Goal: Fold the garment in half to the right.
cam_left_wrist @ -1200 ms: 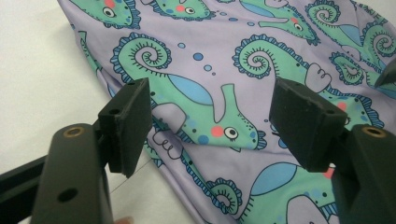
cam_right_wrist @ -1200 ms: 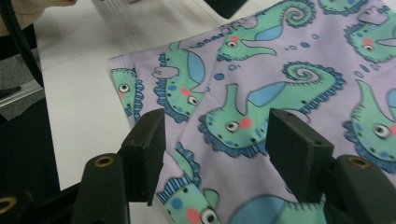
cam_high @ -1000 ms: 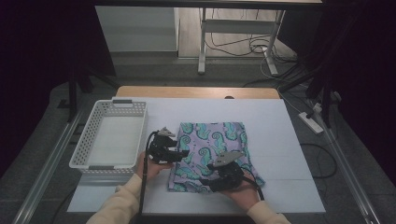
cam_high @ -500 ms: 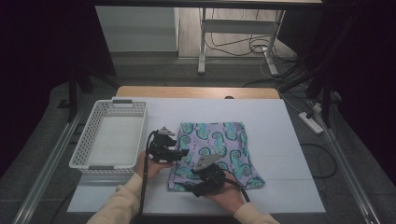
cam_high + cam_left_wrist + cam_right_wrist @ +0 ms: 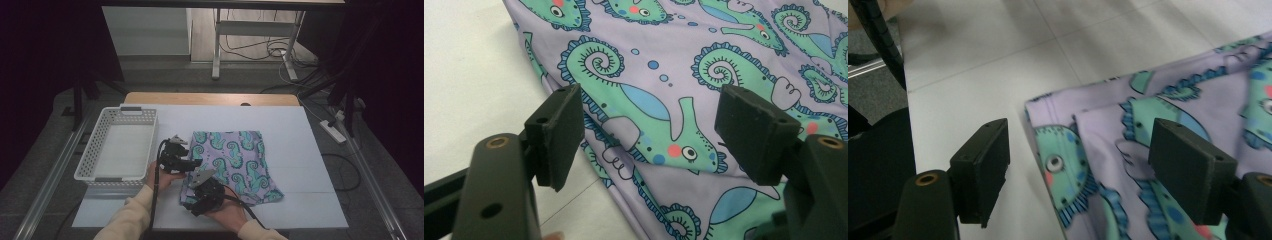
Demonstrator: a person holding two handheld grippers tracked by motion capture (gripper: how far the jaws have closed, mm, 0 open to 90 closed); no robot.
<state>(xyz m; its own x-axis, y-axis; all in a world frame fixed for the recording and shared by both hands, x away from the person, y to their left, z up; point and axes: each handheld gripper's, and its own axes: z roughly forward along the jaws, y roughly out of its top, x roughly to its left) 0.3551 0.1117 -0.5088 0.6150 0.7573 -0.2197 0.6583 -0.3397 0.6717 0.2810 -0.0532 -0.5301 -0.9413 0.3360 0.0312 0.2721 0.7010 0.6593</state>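
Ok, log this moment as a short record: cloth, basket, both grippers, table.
cloth: folded lilac cloth with green seahorse print, flat on the table
basket: white basket, left of the cloth, nothing in it
left gripper: left gripper open, at the cloth's left edge, gripping nothing
right gripper: right gripper open, its jaws have just been opening, over the cloth's near left corner, gripping nothing
table: white table
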